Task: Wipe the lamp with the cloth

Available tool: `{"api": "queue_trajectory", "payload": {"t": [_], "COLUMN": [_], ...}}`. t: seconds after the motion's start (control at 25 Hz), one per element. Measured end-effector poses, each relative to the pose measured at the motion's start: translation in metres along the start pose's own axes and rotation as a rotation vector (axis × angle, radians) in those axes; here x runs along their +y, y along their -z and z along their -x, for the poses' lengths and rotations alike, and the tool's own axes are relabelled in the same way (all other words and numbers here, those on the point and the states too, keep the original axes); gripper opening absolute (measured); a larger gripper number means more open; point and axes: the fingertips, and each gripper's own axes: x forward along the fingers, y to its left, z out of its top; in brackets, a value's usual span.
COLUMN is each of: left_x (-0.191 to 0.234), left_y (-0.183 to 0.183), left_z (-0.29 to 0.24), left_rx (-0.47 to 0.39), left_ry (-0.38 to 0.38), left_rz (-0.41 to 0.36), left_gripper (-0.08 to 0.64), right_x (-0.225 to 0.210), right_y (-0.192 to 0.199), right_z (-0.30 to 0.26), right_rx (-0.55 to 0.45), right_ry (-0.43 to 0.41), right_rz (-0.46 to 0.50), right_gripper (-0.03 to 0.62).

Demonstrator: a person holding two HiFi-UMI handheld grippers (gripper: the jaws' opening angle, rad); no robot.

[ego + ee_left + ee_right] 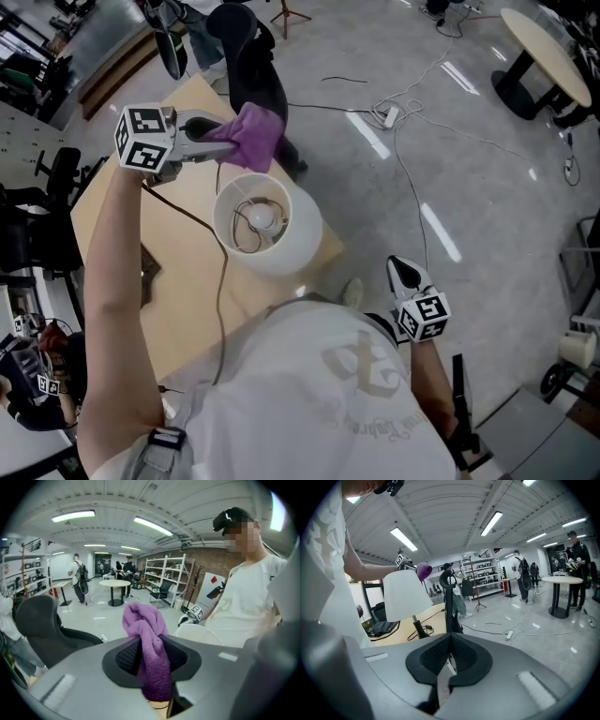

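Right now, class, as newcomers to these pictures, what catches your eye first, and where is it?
The purple cloth, clamped in the left gripper, is held at the far top rim of the white lamp, which stands on the wooden table. The right gripper, jaws together and empty, hangs low at the person's right side, off the table.

Strip lights (pixel 72 515) are glowing overhead and glaring off the grey floor (pixel 487 216); cables (pixel 405 101) are trailing near a round table (pixel 541 52).
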Motion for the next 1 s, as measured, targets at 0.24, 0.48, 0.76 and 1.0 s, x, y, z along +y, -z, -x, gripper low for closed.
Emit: {"api": "queue_trajectory", "payload": {"t": [0.24,0.48,0.76,1.0], "left_x": [-0.036,-0.032,-0.016,-0.004], "left_y": [-0.007,0.007,0.058,0.089], "left_z": [-0.024,-0.055,-0.099,-0.136], "left_rx": [0.207,0.351,0.594,0.685], "left_ry": [0.170,0.324,0.379,0.383], "left_rz": [-0.168,-0.105,-0.111,-0.133], "left_gripper": [0.098,0.097,0.097,0.097], "right_x": [-0.007,-0.018,-0.025,-0.030], "right_y": [0.003,0.006,0.015,0.025], "right_z": [-0.005,-0.007,-0.003,0.005], "right_rx": [-0.008,-0.008,-0.013,-0.004], "right_ry": [0.000,0.024,0.058,0.089], "right_rz": [-0.019,-0.042,-0.076,-0.107], "right_gripper": [0.014,0.014,0.014,0.014]}}
